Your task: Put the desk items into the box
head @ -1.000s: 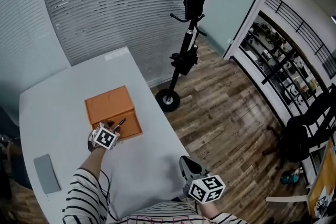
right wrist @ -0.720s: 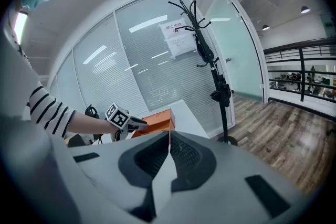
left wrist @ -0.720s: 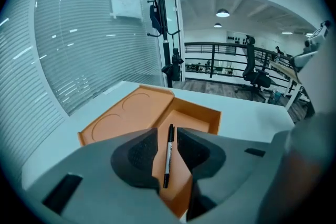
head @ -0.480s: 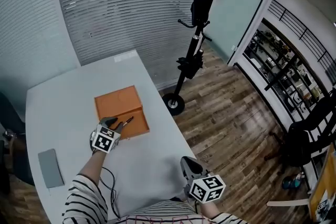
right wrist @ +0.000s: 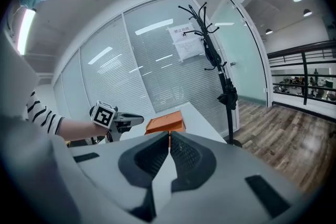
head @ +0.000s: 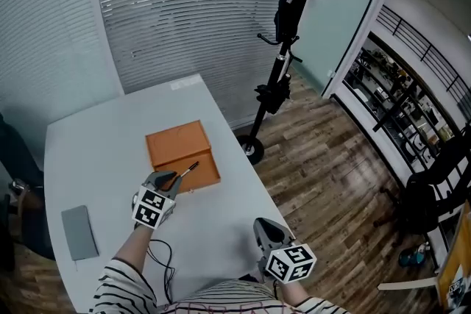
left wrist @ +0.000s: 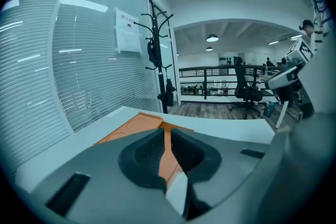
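Hovering low over the desk [head: 96, 151], the left gripper [head: 166, 178] points at the near edge of the orange box [head: 175, 143]. Its jaws sit together with only a thin slit between them and nothing held; in the left gripper view only the orange of the box shows through that slit. A slim dark pen [head: 188, 171] lies aslant on the near part of the box, just ahead of the fingertips and apart from them. It looks delivered rather than held, though I cannot tell whether it rests on a lid or inside a shallow tray. The box is flat, rectangular and matt, with sharp corners and faint circles pressed into its top.

The right gripper [head: 265, 228] hangs off the desk's near corner, close to the person's body, jaws closed and empty, probably parked to give the left side room to work. Well apart from the box, near the desk's left edge, lies a flat grey slab [head: 79, 232] with rounded corners, dull and smooth, likely the next item to fetch. A thin dark cable [head: 163, 261] loops across the pale, smooth desk by the striped sleeve [head: 121, 283]
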`<action>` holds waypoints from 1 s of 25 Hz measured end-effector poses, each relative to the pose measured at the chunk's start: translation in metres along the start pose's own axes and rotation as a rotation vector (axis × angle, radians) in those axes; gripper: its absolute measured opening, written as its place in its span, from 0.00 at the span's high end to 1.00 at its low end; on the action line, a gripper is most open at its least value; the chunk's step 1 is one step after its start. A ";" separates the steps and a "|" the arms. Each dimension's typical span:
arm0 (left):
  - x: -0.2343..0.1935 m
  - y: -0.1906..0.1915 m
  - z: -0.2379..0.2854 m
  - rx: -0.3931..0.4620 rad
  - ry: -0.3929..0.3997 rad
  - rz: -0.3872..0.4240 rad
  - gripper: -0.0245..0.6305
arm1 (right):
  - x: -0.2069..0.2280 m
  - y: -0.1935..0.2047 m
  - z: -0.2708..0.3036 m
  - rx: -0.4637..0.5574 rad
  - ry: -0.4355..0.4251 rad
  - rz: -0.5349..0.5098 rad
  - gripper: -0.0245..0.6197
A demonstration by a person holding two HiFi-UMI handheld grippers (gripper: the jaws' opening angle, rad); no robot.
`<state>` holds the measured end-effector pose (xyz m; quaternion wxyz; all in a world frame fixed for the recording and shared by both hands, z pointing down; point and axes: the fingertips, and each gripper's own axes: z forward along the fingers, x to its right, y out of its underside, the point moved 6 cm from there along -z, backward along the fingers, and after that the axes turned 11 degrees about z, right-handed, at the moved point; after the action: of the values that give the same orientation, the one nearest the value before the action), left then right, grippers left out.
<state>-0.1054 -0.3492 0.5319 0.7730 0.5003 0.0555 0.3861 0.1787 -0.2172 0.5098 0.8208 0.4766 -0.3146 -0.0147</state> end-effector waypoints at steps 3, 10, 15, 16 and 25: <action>0.008 -0.003 -0.019 0.045 0.006 -0.009 0.89 | -0.012 0.004 0.000 0.012 -0.009 -0.002 0.92; 0.027 -0.001 -0.069 0.109 0.022 -0.054 0.91 | -0.040 0.016 -0.003 0.037 -0.022 -0.003 0.92; 0.041 0.002 -0.108 0.186 0.021 -0.069 0.93 | -0.058 0.028 -0.003 0.047 -0.027 -0.002 0.92; 0.044 0.002 -0.116 0.203 0.015 -0.067 0.93 | -0.063 0.031 -0.003 0.050 -0.028 -0.002 0.92; 0.066 0.012 -0.162 0.261 -0.011 -0.087 0.93 | -0.089 0.046 -0.004 0.066 -0.038 -0.019 0.92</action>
<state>-0.1426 -0.1852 0.4815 0.7178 0.5957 0.1226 0.3390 0.0965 -0.1598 0.5002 0.7983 0.5060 -0.3259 -0.0211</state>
